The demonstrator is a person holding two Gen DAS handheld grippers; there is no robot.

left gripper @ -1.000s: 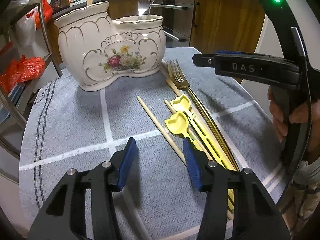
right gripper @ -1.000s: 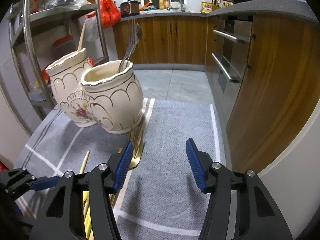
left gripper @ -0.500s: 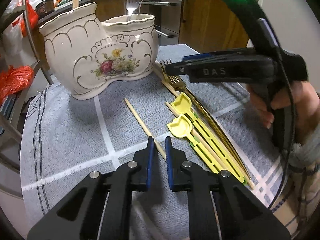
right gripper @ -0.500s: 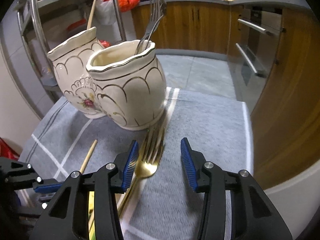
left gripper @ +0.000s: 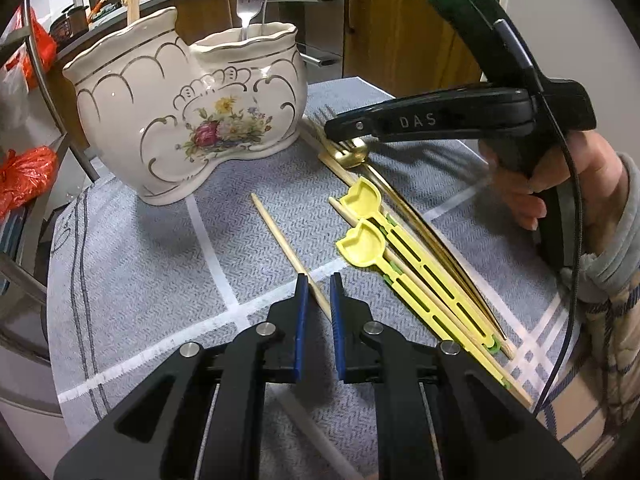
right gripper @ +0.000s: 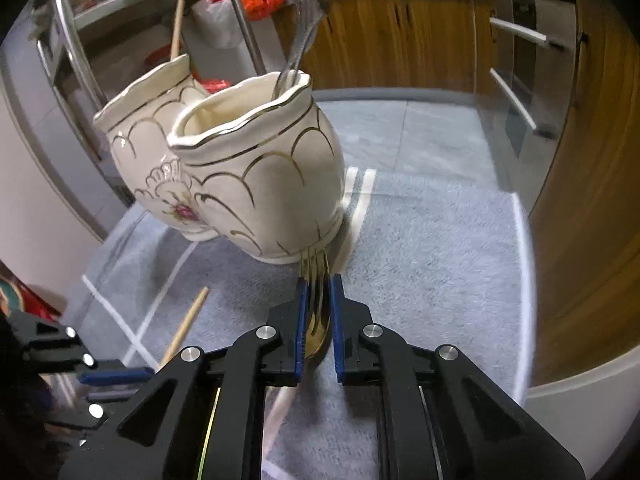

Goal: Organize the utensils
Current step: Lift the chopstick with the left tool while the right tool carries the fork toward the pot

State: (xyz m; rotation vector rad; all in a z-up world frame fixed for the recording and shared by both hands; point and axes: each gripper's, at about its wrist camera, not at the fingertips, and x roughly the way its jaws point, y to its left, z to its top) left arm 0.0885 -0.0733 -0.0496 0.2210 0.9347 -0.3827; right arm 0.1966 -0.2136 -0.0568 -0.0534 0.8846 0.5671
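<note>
Nearest us, the left gripper (left gripper: 318, 280) has its jaws pressed in on a bare wooden chopstick (left gripper: 286, 246) lying on the grey cloth of the tabletop (left gripper: 140, 280); they closed on it w/in the last second, and the stick sits between the blue pads. The right gripper (right gripper: 318, 280) has also just closed, w/ its jaws pinching the gold fork (right gripper: 318, 312) near the head; the tines point toward the foot of the holder. In the left view the person's hand (left gripper: 560, 184) is seen gripping that tool's handle.

Just beyond, still on the cloth: two yellow spoons (left gripper: 362, 240) side by side, touching each other, w/ more wooden chopsticks and gold handles alongside, running back toward us on the right.

Farther back stands the cream floral ceramic holder (left gripper: 192, 120), two compartments. The right one holds silver forks (right gripper: 300, 40); the left one has a wooden stick (right gripper: 176, 28) poking out.

Our read: early-to-mid stage. A few pcs are sorted already; most still lie flat. Neither held pc looks lifted yet. Left to do: raise both, drop each in the matching compartment, then the spoons etc.
</note>
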